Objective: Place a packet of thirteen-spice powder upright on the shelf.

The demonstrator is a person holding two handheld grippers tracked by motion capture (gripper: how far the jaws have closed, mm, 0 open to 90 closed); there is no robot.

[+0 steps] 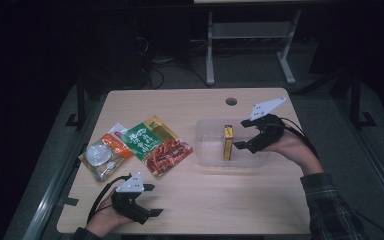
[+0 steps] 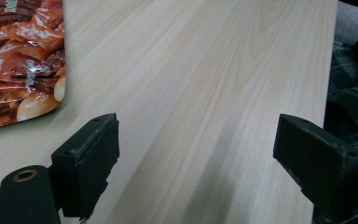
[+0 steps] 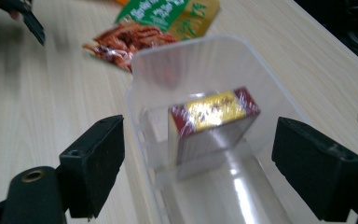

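Observation:
A yellow and dark red box point(image 1: 228, 142) stands on edge inside a clear plastic bin point(image 1: 207, 150) at the table's middle right. My right gripper point(image 1: 240, 134) hovers open at the bin's right side, its jaws spread wider than the box and not touching it. The right gripper view looks over the near rim at the box point(image 3: 209, 126) in the bin point(image 3: 186, 60), between the open jaws of the right gripper point(image 3: 198, 163). My left gripper point(image 1: 154, 200) rests open near the front left edge. In its own view the left gripper point(image 2: 196, 154) holds nothing above bare wood.
A green and red snack packet point(image 1: 155, 145) and an orange packet with a white disc point(image 1: 102, 155) lie at the left of the table point(image 1: 190, 195). The red packet's corner point(image 2: 18, 60) lies just beyond the left jaws. A cable hole point(image 1: 231, 101) sits at the back. A plaid sleeve point(image 2: 349, 93) borders the table's edge.

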